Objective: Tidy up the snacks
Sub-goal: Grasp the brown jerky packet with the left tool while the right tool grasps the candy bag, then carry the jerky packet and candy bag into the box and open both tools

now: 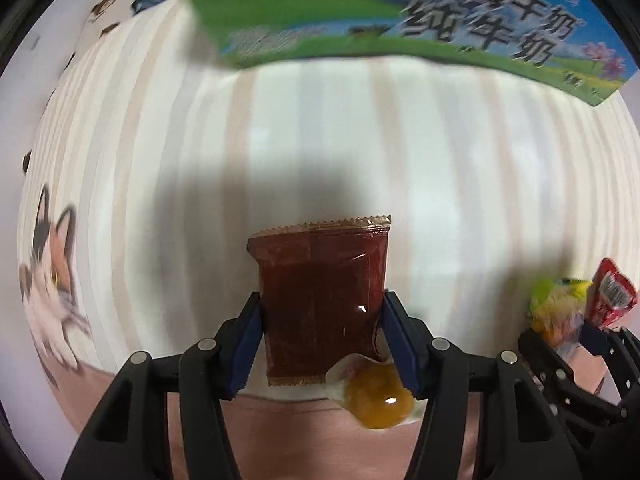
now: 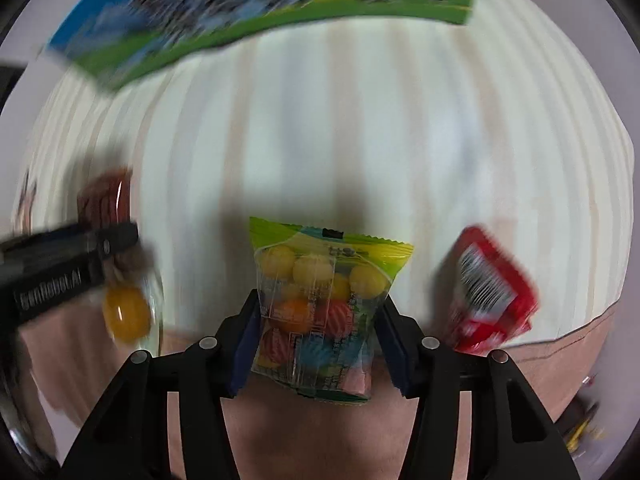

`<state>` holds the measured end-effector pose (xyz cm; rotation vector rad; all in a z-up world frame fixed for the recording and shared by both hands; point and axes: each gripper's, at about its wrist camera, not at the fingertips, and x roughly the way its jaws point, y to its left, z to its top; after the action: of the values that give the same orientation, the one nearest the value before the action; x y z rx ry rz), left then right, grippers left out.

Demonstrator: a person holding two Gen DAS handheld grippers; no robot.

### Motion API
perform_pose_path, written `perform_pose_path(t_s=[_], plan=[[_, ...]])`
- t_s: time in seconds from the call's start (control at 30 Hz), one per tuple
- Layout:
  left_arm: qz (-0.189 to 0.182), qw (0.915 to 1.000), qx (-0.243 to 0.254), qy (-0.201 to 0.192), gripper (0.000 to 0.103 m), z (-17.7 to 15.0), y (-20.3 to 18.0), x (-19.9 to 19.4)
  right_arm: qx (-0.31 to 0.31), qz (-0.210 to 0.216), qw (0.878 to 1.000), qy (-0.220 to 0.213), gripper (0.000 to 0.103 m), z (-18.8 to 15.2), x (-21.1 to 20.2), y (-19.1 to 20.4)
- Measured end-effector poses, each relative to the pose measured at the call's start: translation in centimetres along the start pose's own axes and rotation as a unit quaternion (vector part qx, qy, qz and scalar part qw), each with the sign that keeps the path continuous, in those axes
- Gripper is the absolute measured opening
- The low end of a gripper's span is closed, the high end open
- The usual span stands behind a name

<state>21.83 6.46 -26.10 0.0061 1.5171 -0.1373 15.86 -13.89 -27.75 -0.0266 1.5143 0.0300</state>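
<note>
My left gripper [image 1: 320,312] is shut on a dark brown snack packet [image 1: 320,292] and holds it above the striped cloth [image 1: 320,128]. A clear cup of orange jelly [image 1: 378,398] sits against its right finger. My right gripper [image 2: 318,308] is shut on a green-topped bag of coloured candy balls [image 2: 324,304]. A red packet [image 2: 490,296] lies right of it. In the right wrist view the left gripper [image 2: 60,276] appears at the left with the brown packet [image 2: 106,196] and jelly cup [image 2: 126,312]. In the left wrist view the right gripper [image 1: 580,336] holds the candy bag [image 1: 554,308] beside the red packet [image 1: 612,298].
A blue and green milk carton box [image 1: 380,12] stands at the far side of the cloth; it also shows in the right wrist view [image 2: 248,12]. A cat picture [image 1: 52,280] is on the cloth's left. A pink surface [image 1: 300,436] lies below the grippers.
</note>
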Motion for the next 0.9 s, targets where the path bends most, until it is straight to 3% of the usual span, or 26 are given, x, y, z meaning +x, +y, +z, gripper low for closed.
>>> perform_pose_path(t_s=[0.17, 0.3, 0.5, 0.7, 0.9], plan=[[0.001, 1.0, 0.002, 0.006, 0.057, 0.0, 0.6, 1.3, 0.018, 0.011, 1.0, 0.002, 0.058, -0.8, 0.4, 0.2], [0.005, 0.9999, 0.001, 0.01, 0.057, 0.0, 1.4, 2.4, 0.037, 0.027, 0.999, 0.008, 0.067, 0.4, 1.1, 0.1], [-0.018, 0.9994, -0.021, -0.018, 0.058, -0.3, 1.1, 1.8, 0.06, 0.046, 0.997, 0.015, 0.071, 2.1, 1.6, -3.3], [-0.027, 0.9991, -0.031, -0.012, 0.058, -0.1, 2.0, 2.1, 0.056, 0.049, 0.997, 0.021, 0.071, 2.7, 1.9, -4.4], [-0.018, 0.9988, -0.034, -0.028, 0.054, -0.6, 1.5, 1.1, 0.063, 0.025, 0.998, 0.003, 0.055, 2.7, 1.3, -4.8]])
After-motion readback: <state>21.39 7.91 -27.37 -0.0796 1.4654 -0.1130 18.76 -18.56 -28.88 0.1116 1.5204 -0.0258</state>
